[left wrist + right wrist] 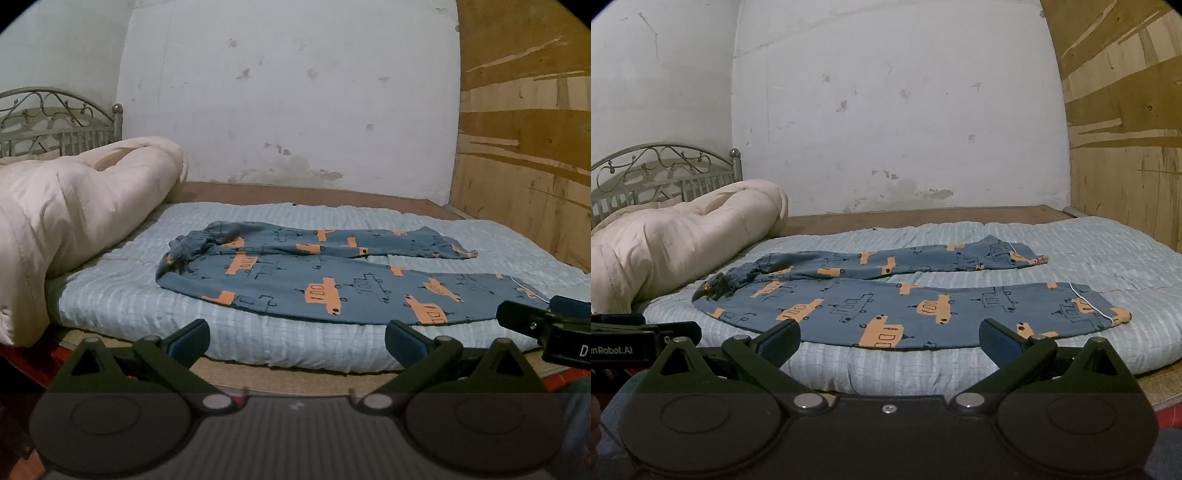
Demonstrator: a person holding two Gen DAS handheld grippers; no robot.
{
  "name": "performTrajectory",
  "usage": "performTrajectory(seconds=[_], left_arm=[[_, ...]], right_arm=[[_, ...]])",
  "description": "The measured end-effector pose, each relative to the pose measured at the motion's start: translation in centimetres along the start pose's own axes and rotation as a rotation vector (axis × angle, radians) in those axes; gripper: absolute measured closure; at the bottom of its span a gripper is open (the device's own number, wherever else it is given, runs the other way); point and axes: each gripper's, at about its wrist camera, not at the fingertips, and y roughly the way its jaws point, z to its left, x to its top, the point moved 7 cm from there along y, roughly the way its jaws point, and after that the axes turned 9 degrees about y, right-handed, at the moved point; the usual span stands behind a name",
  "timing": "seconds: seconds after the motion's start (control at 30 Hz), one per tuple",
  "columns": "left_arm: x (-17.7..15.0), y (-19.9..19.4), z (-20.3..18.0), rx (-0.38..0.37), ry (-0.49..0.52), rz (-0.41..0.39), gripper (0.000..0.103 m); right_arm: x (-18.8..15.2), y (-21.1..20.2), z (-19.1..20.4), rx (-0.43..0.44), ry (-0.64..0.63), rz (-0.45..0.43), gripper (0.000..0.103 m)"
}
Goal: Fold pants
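Observation:
Blue pants with orange car prints lie spread flat on the light blue mattress pad. The waistband is at the left and both legs run to the right, slightly apart. My left gripper is open and empty at the near bed edge, in front of the pants. My right gripper is open and empty, just short of the near leg. The right gripper also shows at the right edge of the left wrist view. The left gripper shows at the left edge of the right wrist view.
A rolled cream comforter lies at the left, against a metal headboard. A white wall stands behind the bed and a plywood panel at the right. The bed's wooden base shows behind the pad.

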Motion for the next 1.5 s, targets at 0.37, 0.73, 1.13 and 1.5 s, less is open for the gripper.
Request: performTrajectory(seconds=[0.37,0.73,1.13,1.5], left_arm=[[-0.07,0.37,0.03,-0.003,0.0,0.003,0.001],[-0.13,0.35,0.08,-0.004,-0.001,0.004,0.001],[-0.1,0.31,0.07,-0.008,-0.003,0.002,0.001],[-0.21,0.24,0.1,-0.009,-0.002,0.001,0.001]], right_arm=[[0.03,-0.03,0.0,-0.001,0.001,0.001,0.001],[0.03,-0.01,-0.02,-0.001,0.0,0.002,0.001],[-0.01,0.06,0.03,-0.002,0.0,0.003,0.001],[-0.02,0.14,0.05,-0.002,0.0,0.003,0.001]])
